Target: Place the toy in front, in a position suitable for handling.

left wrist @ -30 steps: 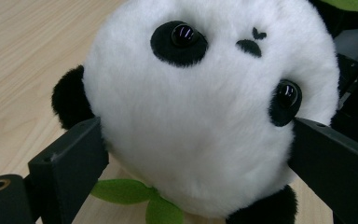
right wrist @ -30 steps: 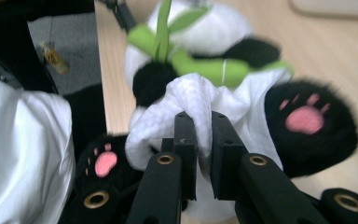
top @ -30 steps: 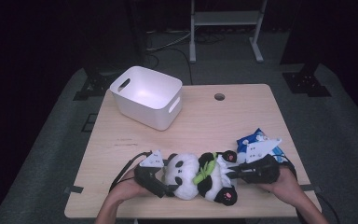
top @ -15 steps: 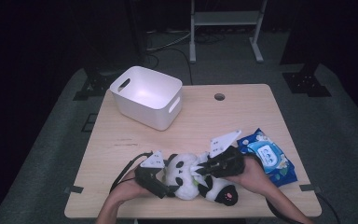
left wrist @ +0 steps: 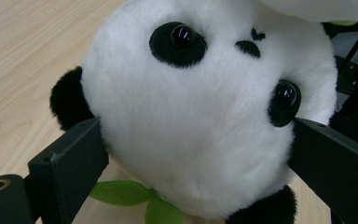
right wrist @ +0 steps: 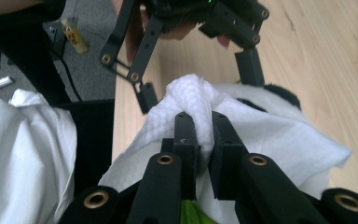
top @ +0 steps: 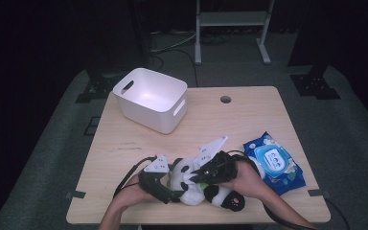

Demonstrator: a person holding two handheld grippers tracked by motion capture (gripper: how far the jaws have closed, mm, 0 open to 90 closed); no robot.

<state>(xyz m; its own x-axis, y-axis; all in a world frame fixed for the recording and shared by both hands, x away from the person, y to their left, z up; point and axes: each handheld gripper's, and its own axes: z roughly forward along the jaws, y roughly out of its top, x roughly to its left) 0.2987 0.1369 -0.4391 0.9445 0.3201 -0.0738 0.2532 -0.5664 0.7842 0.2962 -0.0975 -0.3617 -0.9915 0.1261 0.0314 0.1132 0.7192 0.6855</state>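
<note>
Panda plush (top: 196,184) lies at the near edge of the wooden table (top: 249,122), roughly midway between left and right, with both of the person's hands closed in on it. From the left, the left gripper (top: 165,190) has its two black jaws set wide around the toy's white head — in the left gripper view the pads press into the fur on either side of the face (one by a black ear, the other beside an eye), so the head is clamped. A green leaf (left wrist: 121,193) shows under the toy's chin there.

From the right, the right gripper (right wrist: 200,128) sits on top of the plush, its jaws drawn nearly together on a pinched fold of a white wet wipe (right wrist: 261,135); the rest of the sheet drapes over the panda's body. In that view the left gripper stands just beyond the wipe, its jaws straddling the toy.

Just right of the hands, near the table's right edge, lies a blue pack of wipes (top: 273,163) — flat, label up. Farther back and to the left stands a white plastic bin (top: 149,99) with handle slots, well apart from the toy.
</note>
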